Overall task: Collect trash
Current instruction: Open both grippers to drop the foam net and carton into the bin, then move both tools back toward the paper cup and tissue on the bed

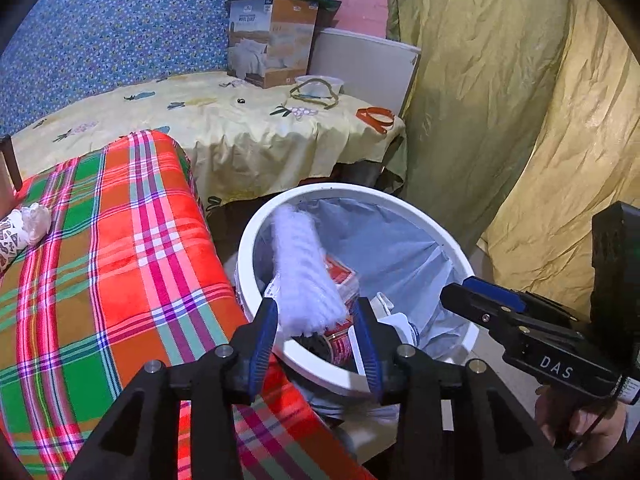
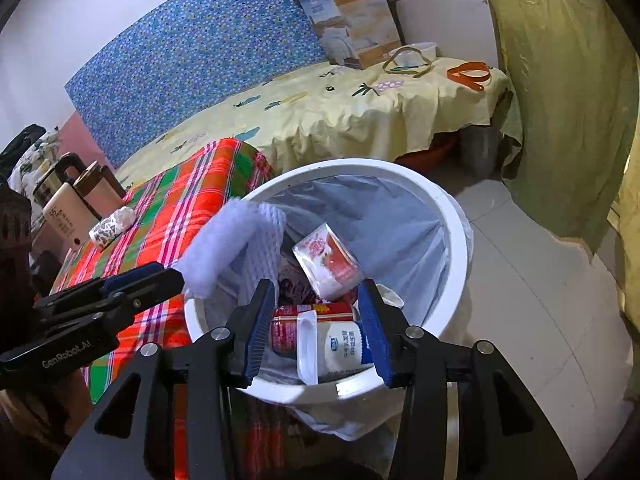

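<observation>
A: Hovering over the white bin [image 1: 400, 208], we log the left gripper [image 1: 316, 344] tilted downward, its jaws standing apart. One white foam net sleeve [image 1: 304, 276] hangs blurred between the blue pads [image 1: 262, 344], over the bin's mouth; we see neither pad pressing on it.

B: And the right gripper [image 2: 316, 328]?

A: Same downward tilt, above the bin's near rim, jaws parted, gripping nothing. We note one hand [image 1: 580, 428] under its body in the left view.

B: Contents of the bin?

A: One pale liner bag [image 2: 380, 208]; one clear cup with a red label [image 2: 328, 260]; one white bottle with blue print [image 2: 340, 352]; red packaging [image 2: 312, 312], count uncertain.

B: Outward from there?

A: One plaid blanket [image 1: 120, 260] beside the bin, bearing one patterned cup stuffed with crumpled paper [image 2: 112, 226]. One yellow bedspread [image 1: 240, 128] beyond, carrying one cardboard box [image 1: 272, 40], one white bowl [image 1: 320, 82] and one orange strap [image 1: 376, 116]. Two flasks [image 2: 76, 200] at the left.
</observation>
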{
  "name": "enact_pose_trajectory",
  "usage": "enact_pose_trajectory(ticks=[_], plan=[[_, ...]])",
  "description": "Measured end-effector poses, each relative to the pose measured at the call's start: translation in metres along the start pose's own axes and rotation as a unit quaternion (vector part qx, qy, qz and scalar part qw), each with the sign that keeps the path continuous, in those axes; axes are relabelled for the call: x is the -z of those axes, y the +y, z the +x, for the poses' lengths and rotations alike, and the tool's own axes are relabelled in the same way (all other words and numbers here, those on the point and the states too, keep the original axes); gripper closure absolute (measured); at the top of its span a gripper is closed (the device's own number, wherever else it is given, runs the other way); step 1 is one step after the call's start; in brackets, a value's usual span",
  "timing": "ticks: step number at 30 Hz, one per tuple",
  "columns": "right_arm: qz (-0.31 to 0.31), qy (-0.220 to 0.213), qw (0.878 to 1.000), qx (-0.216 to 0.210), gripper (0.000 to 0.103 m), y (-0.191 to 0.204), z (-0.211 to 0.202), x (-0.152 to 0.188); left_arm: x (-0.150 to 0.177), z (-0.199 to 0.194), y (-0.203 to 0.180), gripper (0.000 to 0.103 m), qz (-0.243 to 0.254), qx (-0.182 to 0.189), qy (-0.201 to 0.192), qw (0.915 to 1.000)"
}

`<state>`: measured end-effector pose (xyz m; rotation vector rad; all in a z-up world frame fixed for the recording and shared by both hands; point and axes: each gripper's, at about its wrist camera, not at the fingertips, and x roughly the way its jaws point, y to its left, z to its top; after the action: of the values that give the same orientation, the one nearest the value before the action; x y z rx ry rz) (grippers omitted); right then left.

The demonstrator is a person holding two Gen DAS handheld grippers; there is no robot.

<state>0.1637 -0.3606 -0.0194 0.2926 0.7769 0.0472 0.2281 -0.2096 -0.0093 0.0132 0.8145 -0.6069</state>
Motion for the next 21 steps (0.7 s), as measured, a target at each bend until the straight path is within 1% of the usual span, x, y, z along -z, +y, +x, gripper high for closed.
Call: enact_pose_trajectory(ticks=[2, 4, 10, 13, 21], plan=[[0.0, 0.0, 1.0, -0.002, 0.057, 0.002, -0.002, 0.001, 0.002, -0.007, 0.001, 0.064, 0.0, 0.008, -0.006, 0.9999], [-0.001, 0.0, 1.0, -0.003, 0.057, 0.004, -0.003, 0.001, 0.005, -0.012, 0.002, 0.064, -0.001, 0.007, -0.009, 0.9999], [-0.012, -0.003, 1.0, -0.011, 0.057, 0.015, -0.01, 0.003, 0.012, -0.032, 0.011, 0.064, -0.026, 0.011, -0.015, 0.9995], [-0.021, -0.005, 1.0, -0.016, 0.057, 0.023, -0.014, 0.004, 0.019, -0.043, 0.018, 0.064, -0.039, 0.005, -0.021, 0.999], [-0.047, -0.007, 0.998, -0.038, 0.057, 0.049, -0.02, 0.009, 0.041, -0.078, 0.043, 0.064, -0.065, -0.027, -0.033, 0.997]])
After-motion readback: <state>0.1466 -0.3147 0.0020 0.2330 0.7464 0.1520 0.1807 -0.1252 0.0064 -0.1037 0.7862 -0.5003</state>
